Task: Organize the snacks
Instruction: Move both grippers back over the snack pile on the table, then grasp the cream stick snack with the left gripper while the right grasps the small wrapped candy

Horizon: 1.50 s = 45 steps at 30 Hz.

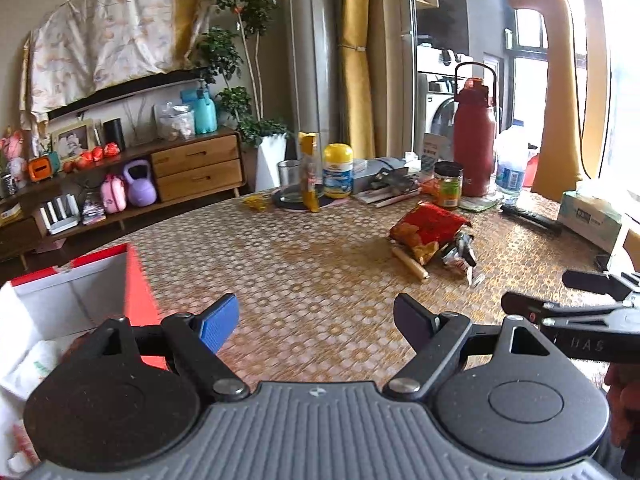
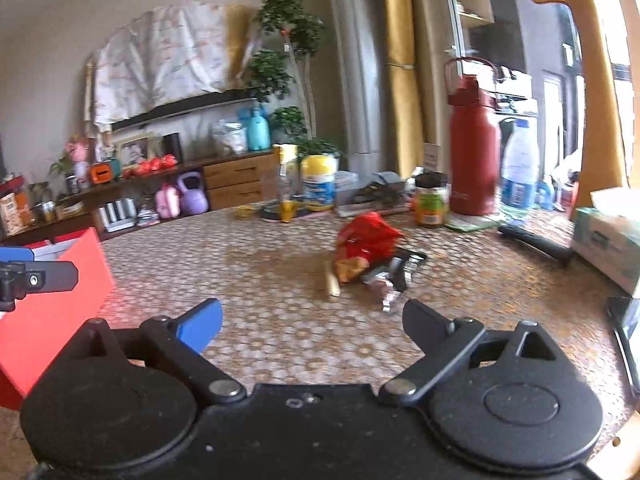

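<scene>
A red snack bag point(image 1: 429, 229) lies on the patterned table, with a sausage stick point(image 1: 409, 263) and a silver wrapper point(image 1: 460, 258) beside it. The same pile shows in the right wrist view: bag point(image 2: 366, 245), stick point(image 2: 332, 284), wrapper point(image 2: 390, 280). A red-and-white box point(image 1: 86, 292) stands open at the table's left, also seen in the right wrist view point(image 2: 56, 312). My left gripper point(image 1: 316, 322) is open and empty, near the box. My right gripper point(image 2: 312, 324) is open and empty, short of the pile; its fingers point(image 1: 576, 308) show in the left wrist view.
At the table's far side stand a red flask point(image 1: 474, 136), a yellow-lidded jar point(image 1: 338, 170), a small jar point(image 1: 448, 184), a water bottle point(image 1: 510, 164), an upright snack pack point(image 1: 310, 172) and a tissue box point(image 1: 592, 216). A black remote point(image 1: 530, 218) lies at right.
</scene>
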Each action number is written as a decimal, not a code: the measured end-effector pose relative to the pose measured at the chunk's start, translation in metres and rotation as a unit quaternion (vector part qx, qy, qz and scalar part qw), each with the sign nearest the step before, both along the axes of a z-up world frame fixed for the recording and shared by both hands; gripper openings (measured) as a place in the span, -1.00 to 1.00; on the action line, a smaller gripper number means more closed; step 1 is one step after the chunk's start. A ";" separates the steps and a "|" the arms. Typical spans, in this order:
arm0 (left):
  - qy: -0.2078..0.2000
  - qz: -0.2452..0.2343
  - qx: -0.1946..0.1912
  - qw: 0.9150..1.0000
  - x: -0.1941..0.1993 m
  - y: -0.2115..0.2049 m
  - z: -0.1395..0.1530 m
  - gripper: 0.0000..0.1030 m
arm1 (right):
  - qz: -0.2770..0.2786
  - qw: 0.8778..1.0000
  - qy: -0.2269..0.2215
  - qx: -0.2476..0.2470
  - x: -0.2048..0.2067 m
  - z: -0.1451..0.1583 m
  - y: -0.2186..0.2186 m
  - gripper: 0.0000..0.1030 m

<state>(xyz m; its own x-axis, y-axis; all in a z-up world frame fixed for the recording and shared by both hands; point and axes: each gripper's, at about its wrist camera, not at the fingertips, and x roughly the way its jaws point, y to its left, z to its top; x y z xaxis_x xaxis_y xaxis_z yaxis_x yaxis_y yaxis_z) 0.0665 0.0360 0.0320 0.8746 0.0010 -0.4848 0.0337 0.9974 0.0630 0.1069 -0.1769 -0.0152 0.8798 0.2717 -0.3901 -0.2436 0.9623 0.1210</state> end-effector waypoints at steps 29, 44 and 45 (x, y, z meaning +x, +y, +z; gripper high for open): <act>0.066 -0.073 0.017 0.995 0.159 -0.088 -0.060 0.64 | -0.038 0.998 0.044 -0.017 0.083 -0.040 -0.043 0.81; 0.120 -0.086 0.024 0.989 0.218 -0.106 -0.097 -0.13 | -0.029 0.998 0.060 -0.018 0.104 -0.050 -0.046 0.79; 0.121 -0.090 0.019 0.988 0.220 -0.106 -0.098 -0.19 | -0.029 0.998 0.060 -0.018 0.105 -0.051 -0.046 0.79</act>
